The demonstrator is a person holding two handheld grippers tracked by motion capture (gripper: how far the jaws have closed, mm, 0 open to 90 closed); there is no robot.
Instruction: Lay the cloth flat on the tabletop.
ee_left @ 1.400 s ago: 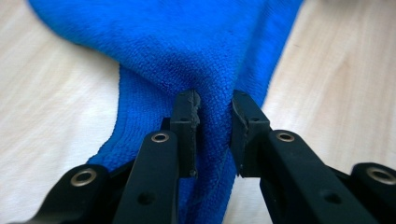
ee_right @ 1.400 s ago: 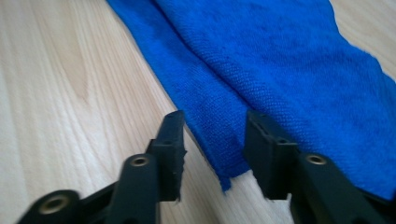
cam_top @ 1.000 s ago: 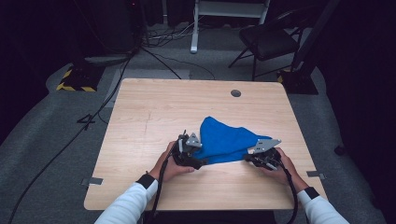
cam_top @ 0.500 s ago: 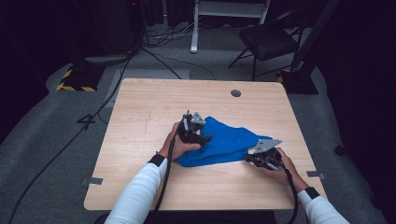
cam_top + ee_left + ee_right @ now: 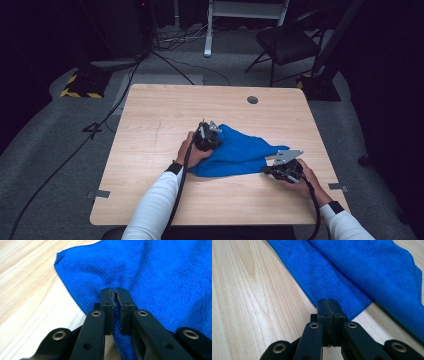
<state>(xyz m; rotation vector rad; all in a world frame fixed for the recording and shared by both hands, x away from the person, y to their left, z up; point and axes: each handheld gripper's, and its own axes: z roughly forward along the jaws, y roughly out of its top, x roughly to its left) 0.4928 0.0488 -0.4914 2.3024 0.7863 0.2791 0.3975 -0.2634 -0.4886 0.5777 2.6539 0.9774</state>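
From the high view, a blue cloth [image 5: 240, 152] lies rumpled on the near half of a pale wooden bench [image 5: 160, 115], a little right of centre. A person in white sleeves reaches in from the near edge. The left gripper [image 5: 207, 136] sits at the cloth's far-left corner, the left hand [image 5: 192, 152] wrapped behind it, while the right gripper [image 5: 280, 167] rests at the cloth's near-right corner, with the right hand [image 5: 300, 175] behind it. A dark round grommet [image 5: 252, 100] marks the bench's far side, and a black chair [image 5: 285, 42] stands on the grey floor beyond.

In the left gripper view, the left gripper [image 5: 115, 293] has just been closing; its black fingers [image 5: 107, 302] now pinch a raised fold of the blue cloth [image 5: 162, 277], fabric bunched between the pads, with bare bench [image 5: 30, 290] to the left.

In the right gripper view, the right gripper [image 5: 328, 303] is clenched, fingers [image 5: 323, 310] pressed together at the hemmed edge of the blue cloth [image 5: 352, 267]. The pads hide the very edge, though the cloth runs straight into them. Wood grain of the bench [image 5: 249, 302] spreads out to the left.
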